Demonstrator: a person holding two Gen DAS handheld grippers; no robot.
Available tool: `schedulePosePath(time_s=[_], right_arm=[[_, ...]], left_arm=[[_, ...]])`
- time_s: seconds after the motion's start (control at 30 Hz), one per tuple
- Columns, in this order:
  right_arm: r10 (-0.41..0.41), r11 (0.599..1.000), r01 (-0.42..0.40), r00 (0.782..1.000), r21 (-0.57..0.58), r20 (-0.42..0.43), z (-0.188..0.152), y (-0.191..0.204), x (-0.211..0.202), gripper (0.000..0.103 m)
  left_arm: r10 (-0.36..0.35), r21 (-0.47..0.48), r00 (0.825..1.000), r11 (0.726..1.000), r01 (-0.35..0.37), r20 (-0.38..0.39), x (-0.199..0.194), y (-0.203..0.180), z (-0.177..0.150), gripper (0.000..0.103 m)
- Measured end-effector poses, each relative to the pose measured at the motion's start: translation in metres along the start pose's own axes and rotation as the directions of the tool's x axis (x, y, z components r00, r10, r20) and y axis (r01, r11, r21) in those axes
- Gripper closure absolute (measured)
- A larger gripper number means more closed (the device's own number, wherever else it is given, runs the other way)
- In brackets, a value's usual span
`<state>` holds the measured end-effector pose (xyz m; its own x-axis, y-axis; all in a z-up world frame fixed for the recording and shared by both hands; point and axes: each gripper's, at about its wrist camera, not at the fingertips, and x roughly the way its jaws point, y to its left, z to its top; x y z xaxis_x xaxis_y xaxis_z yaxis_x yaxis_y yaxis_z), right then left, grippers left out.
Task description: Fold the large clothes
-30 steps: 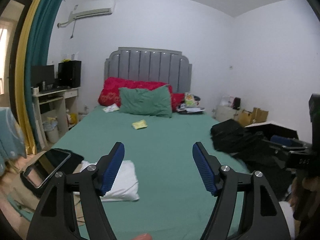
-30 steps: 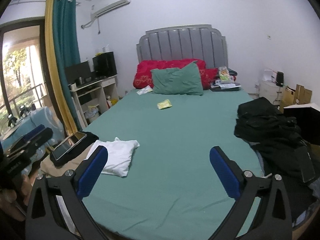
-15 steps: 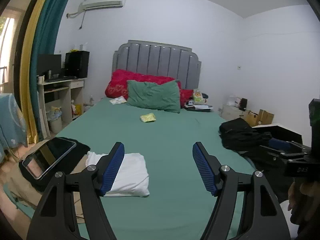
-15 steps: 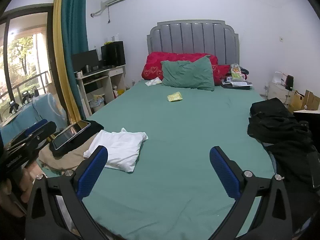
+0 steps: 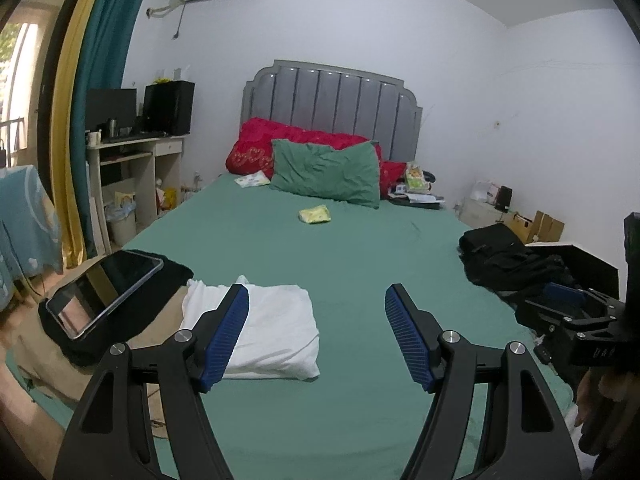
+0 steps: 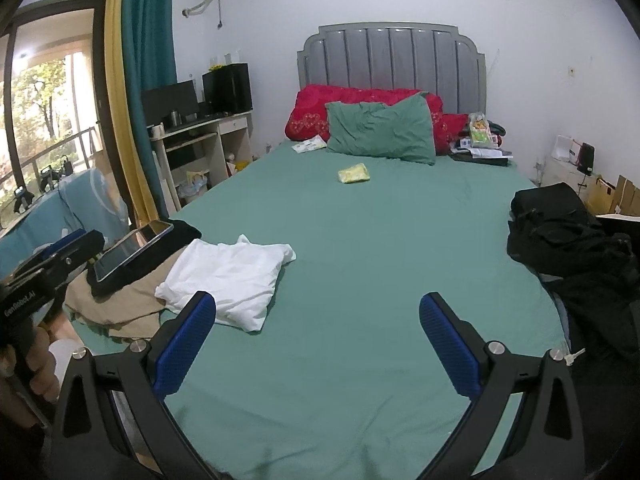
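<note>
The black clothes (image 6: 568, 240) lie in a loose heap at the right edge of the bed (image 6: 360, 280). They look soft and rather heavy, so I think they will sag; better take a hem or collar edge. A folded white garment (image 6: 228, 276) rests at the left. The left claw (image 5: 316, 320) and right claw (image 6: 316, 328) stand spread and empty.

matt green cloth sheet (image 6: 360, 260) covers the bed. soft white cloth garment (image 6: 228, 276) near its left edge, creased. glossy glass-faced tablet (image 6: 132, 248) on black cloth. left claw (image 5: 317, 338): ribbed blue pads, matt black plastic, shiny metal screws. headboard (image 6: 394, 60): smooth padded grey.
</note>
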<state>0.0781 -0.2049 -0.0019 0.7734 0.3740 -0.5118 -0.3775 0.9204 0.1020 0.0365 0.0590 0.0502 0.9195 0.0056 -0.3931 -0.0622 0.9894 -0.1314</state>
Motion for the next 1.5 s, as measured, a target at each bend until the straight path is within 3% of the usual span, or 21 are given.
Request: schedulePosePath(time_s=[0.33,1.5], right_arm=[[-0.015,1.000,0.016,0.999,0.026,-0.033,-0.015,-0.015,0.015,0.002],[-0.020,0.998,0.023,0.998,0.051,-0.059,-0.031,-0.018,0.018,0.002]], left_arm=[[0.002,-0.007,0.998,1.000,-0.002,-0.057,0.013,-0.002,-0.016,0.029],[0.002,-0.007,0.998,1.000,-0.003,-0.060,0.012,-0.002,-0.008,0.029]])
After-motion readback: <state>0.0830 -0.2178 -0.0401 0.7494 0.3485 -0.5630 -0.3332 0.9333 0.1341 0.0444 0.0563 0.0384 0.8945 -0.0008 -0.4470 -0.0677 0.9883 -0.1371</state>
